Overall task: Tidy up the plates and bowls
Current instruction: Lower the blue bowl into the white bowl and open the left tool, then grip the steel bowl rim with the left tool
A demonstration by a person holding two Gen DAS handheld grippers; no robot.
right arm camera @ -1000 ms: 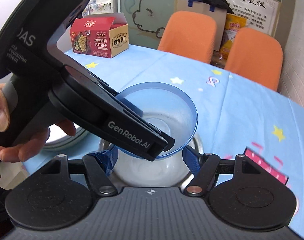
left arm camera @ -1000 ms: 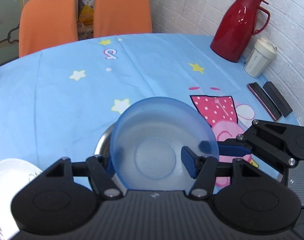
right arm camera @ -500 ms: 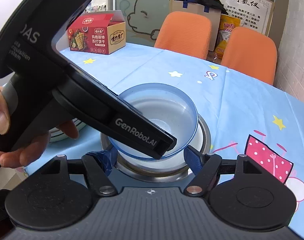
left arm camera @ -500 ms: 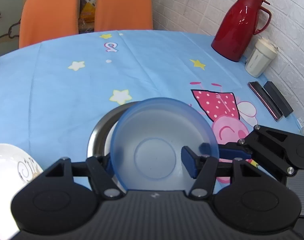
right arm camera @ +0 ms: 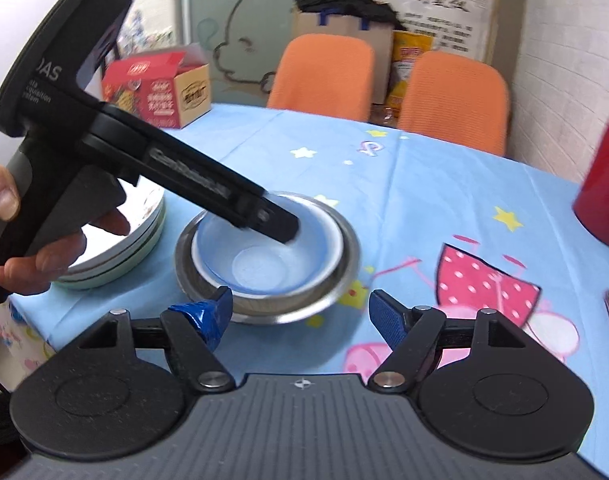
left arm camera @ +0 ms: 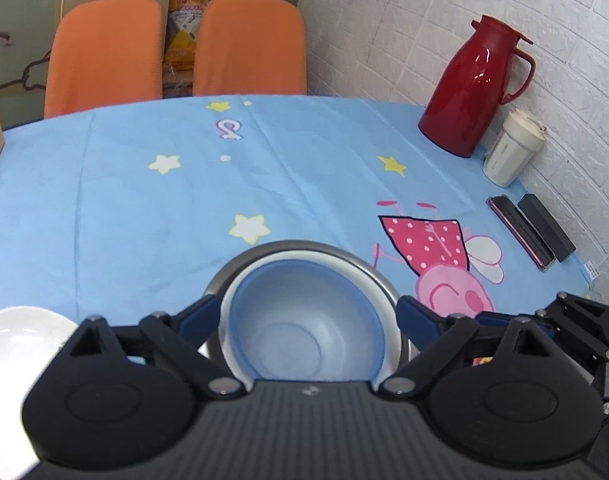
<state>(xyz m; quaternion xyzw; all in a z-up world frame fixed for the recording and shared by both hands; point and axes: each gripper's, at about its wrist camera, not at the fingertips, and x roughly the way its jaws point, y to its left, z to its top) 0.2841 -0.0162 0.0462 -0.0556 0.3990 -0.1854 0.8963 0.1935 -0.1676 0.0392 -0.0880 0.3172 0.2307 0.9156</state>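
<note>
Left gripper (left arm camera: 306,316) jaws opening wide around the blue bowl (left arm camera: 304,320), nested in the steel bowl (right arm camera: 344,248) for stacking; right gripper (right arm camera: 300,312), at the stack's 6 o'clock, opening on nothing.

— Middle of the surface (left arm camera: 152,208)?
— Nested bowls: plastic bowl (left arm camera: 304,320) inside a white bowl (left arm camera: 240,280), both inside the metal bowl (right arm camera: 336,276).
— Left of that, seen from the right wrist?
— Stack of plates (right arm camera: 116,256), just beside the metal bowl, not touching.
— Far side?
— Two chairs (left arm camera: 248,44) behind the surface, a carton (right arm camera: 164,88) at the far left edge.
— Right edge, by the wall?
— Jug (left arm camera: 472,84), cup (left arm camera: 512,148) in front of it, then two flat cases (left arm camera: 532,232) side by side.
</note>
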